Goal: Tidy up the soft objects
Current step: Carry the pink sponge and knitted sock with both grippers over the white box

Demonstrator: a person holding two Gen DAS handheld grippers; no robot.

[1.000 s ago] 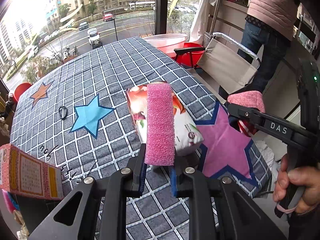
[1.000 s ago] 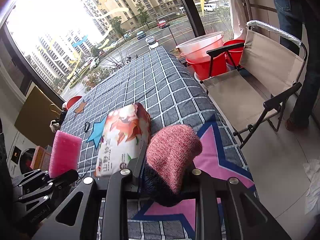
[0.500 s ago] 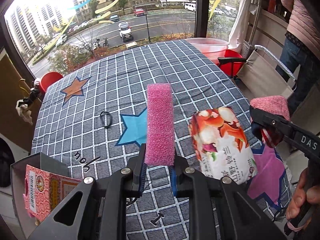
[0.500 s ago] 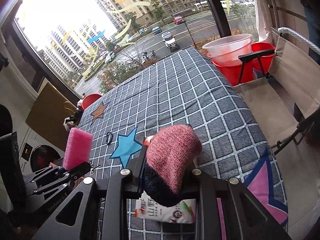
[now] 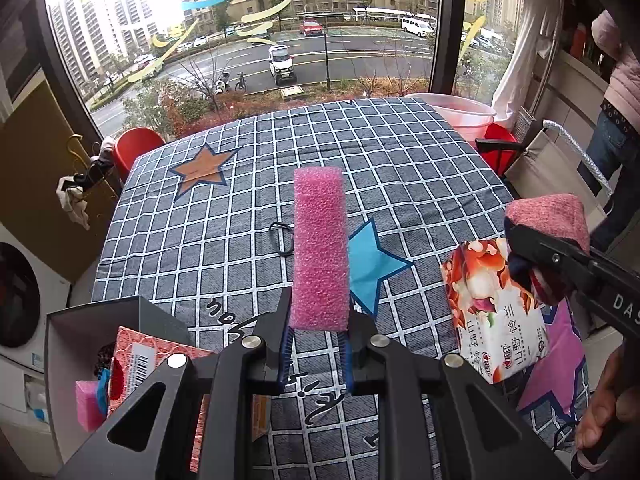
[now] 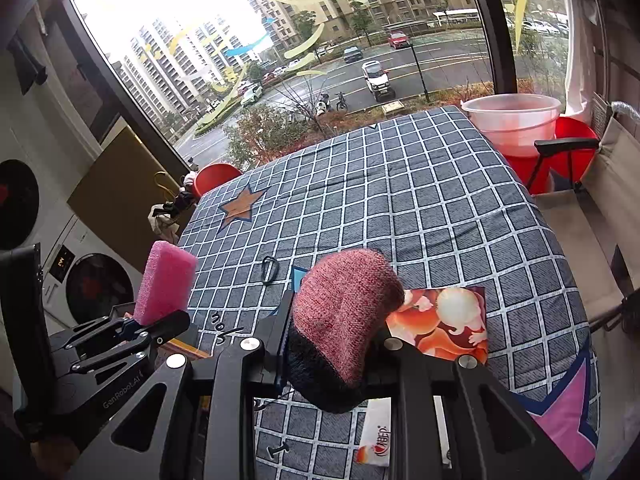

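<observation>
Left gripper (image 5: 316,354): jaws nearly closed, clamped on the lower end of a pink sponge (image 5: 319,248), which stands upright out of the blue pads, well above the checked cloth (image 5: 400,168) covering the table. Right gripper (image 6: 332,354): jaws at their tightest, pinching a rolled knitted sock (image 6: 344,312), pink-red on top, dark navy where the pads meet it.

Left wrist view only:
- An open grey box (image 5: 104,320) just off the near left corner of the table, holding a red-patterned carton (image 5: 136,356) with a barcode and a second pink sponge (image 5: 88,404) low inside.
- The right gripper from the side, sock showing above its black finger; a hand (image 5: 608,404) on its handle at the right edge.
- A person in a pink jacket and jeans (image 5: 616,92) standing far right.
- The tissue pack (image 5: 496,312) in full, lying near the right edge of the table, partly on the pink star.

Right wrist view only:
- The left gripper from its side, sponge held clear of the cloth, beyond the left edge of the table.
- Washing machines (image 6: 92,284) along the left wall.
- Tissue pack mostly hidden behind the sock and the fingers.

Both views: black hair tie (image 5: 282,238) lying flat near the table's middle, beside the blue star (image 5: 372,268); orange star (image 6: 240,208) toward the far left corner; buckets (image 6: 516,124) off the far right corner.
</observation>
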